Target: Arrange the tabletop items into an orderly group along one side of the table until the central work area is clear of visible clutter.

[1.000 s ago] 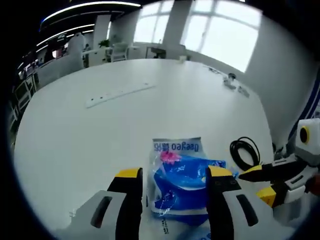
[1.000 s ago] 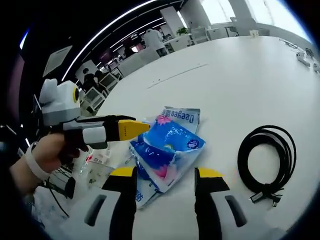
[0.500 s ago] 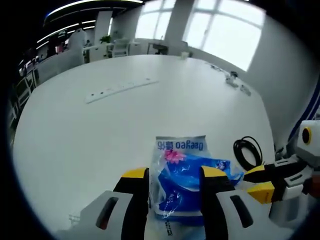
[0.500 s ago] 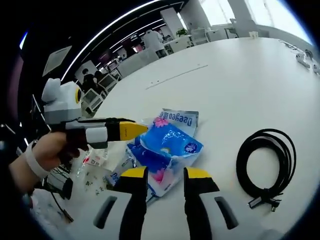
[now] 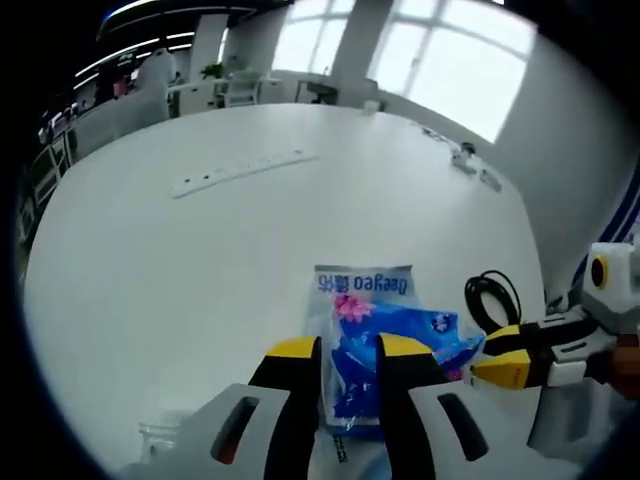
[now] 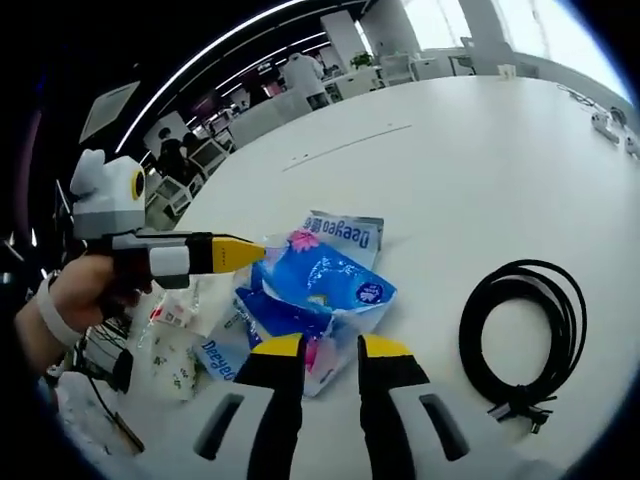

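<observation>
Crinkled blue plastic pouch [image 5: 370, 330], glossy, on smooth white table [image 5: 180, 260]; left gripper [image 5: 348, 352] and right gripper [image 6: 330, 350] each pinch its edge. Coiled black cable [image 6: 525, 335] beside.

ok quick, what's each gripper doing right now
Left gripper: nearly closed on the near edge of the blue packet.
Right gripper: nearly closed on the same blue packet's other edge.

Strong daylight comes from the large windows [image 5: 440, 60], which are overexposed to almost pure white. The white desk [image 5: 200, 260] is bright and even, with only soft, faint shadows. Ceiling light strips [image 6: 240, 45] glow in the darker part of the room. The fisheye lens bends straight lines near the edges, and both pictures are slightly soft.
</observation>
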The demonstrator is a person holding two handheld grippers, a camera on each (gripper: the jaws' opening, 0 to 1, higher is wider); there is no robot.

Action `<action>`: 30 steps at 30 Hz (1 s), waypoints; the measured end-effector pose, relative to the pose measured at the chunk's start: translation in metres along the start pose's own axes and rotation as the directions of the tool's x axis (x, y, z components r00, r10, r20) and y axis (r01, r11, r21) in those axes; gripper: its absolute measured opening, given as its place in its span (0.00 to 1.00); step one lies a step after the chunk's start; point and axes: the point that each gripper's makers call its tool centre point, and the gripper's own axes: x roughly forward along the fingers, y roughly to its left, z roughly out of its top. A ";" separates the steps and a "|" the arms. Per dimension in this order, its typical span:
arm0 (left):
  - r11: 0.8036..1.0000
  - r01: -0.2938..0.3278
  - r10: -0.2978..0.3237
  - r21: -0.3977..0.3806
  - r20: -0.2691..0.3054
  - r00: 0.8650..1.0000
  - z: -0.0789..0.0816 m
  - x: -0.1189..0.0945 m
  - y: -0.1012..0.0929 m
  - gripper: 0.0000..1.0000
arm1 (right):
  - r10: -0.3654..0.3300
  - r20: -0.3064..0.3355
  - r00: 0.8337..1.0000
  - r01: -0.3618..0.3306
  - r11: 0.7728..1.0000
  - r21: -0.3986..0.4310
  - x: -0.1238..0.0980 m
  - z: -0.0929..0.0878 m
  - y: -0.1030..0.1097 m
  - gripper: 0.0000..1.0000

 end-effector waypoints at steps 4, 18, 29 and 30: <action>1.000 0.005 -0.005 -0.004 -0.009 1.000 -0.001 -0.001 0.001 0.12 | -0.003 -0.003 1.000 0.003 1.000 -0.003 0.001 0.000 -0.002 0.16; 1.000 0.022 -0.023 -0.016 -0.034 0.999 -0.007 -0.005 0.001 0.00 | -0.018 -0.014 1.000 0.017 1.000 -0.015 0.002 -0.001 -0.009 0.08; 0.999 0.044 -0.044 -0.017 -0.046 0.998 -0.010 -0.007 -0.006 0.00 | -0.050 0.010 0.999 0.050 0.999 -0.018 0.000 0.001 -0.018 0.00; 0.999 0.048 -0.049 -0.020 -0.047 0.998 -0.010 -0.007 -0.007 0.00 | -0.052 0.022 0.998 0.053 0.998 -0.022 -0.001 0.002 -0.019 0.00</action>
